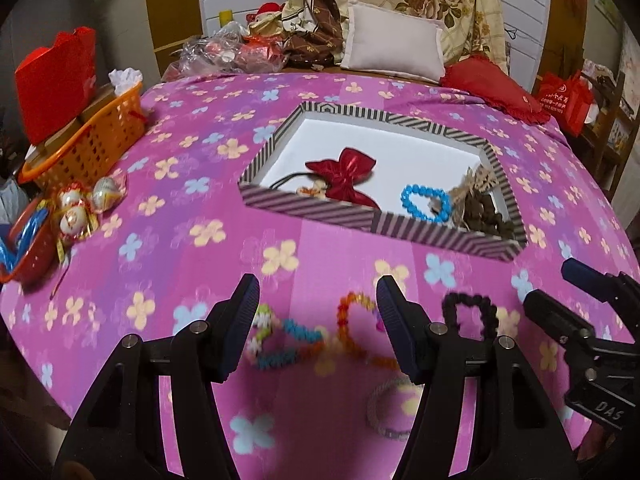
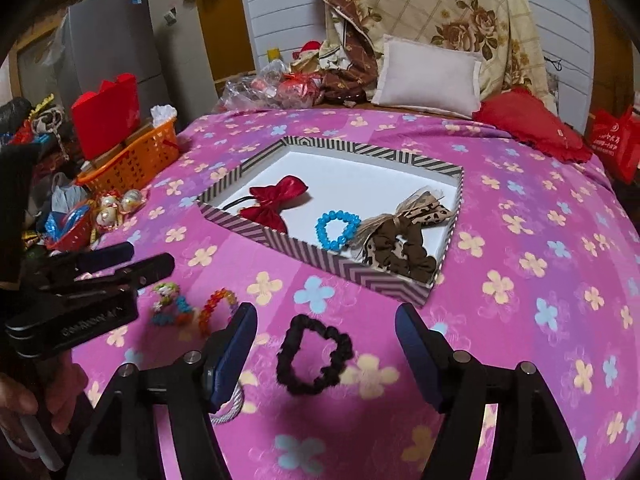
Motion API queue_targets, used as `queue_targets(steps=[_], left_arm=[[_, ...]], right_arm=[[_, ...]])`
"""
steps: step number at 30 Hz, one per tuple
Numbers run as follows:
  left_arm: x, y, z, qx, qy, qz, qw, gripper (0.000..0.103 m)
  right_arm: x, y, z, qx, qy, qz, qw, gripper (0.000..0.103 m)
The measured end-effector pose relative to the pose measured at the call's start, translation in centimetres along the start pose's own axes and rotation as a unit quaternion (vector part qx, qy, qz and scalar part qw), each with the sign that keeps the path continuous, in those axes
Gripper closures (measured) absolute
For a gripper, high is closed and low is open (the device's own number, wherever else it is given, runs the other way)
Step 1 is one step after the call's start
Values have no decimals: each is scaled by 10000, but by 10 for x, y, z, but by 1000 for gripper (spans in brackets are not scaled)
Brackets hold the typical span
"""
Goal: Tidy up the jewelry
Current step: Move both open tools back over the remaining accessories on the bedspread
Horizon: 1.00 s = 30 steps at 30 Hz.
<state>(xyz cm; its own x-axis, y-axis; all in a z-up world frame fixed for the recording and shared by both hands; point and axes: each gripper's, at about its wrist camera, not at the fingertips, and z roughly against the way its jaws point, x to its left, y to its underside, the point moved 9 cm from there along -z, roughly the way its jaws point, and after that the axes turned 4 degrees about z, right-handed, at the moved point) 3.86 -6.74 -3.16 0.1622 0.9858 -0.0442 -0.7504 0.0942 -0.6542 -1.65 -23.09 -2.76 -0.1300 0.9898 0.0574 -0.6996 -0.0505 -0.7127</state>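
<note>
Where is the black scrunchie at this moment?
In the right wrist view the black scrunchie lies on the pink bedspread, outside the striped box and in front of it, between the open right gripper fingers.

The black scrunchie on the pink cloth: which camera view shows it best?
The right wrist view: the black scrunchie lies whole and sharp on the cloth, framed by the open right tongs. In the left wrist view it sits off-centre, blurred, partly behind a finger.

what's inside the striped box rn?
Striped box holds a red bow on a black band, a blue bead bracelet and brown leopard-print scrunchies with a bow. The near wall hides the floor strip right behind it.
</note>
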Motion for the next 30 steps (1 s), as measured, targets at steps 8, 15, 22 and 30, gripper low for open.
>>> queue_targets(steps=[8,15,22,30], left_arm=[[1,24,4,54,-94,39,9999,42],[3,36,10,54,-121,88,9999,42],[7,46,14,61,-114,190,9997,42],[29,66,15,331,45,581,9978,42]], right_arm=[[10,15,13,-6,24,19,10000,34],[13,24,20,30,115,31,9999,30],[9,36,25,40,74,-132,9999,24],[3,48,30,131,208,-106,9996,24]])
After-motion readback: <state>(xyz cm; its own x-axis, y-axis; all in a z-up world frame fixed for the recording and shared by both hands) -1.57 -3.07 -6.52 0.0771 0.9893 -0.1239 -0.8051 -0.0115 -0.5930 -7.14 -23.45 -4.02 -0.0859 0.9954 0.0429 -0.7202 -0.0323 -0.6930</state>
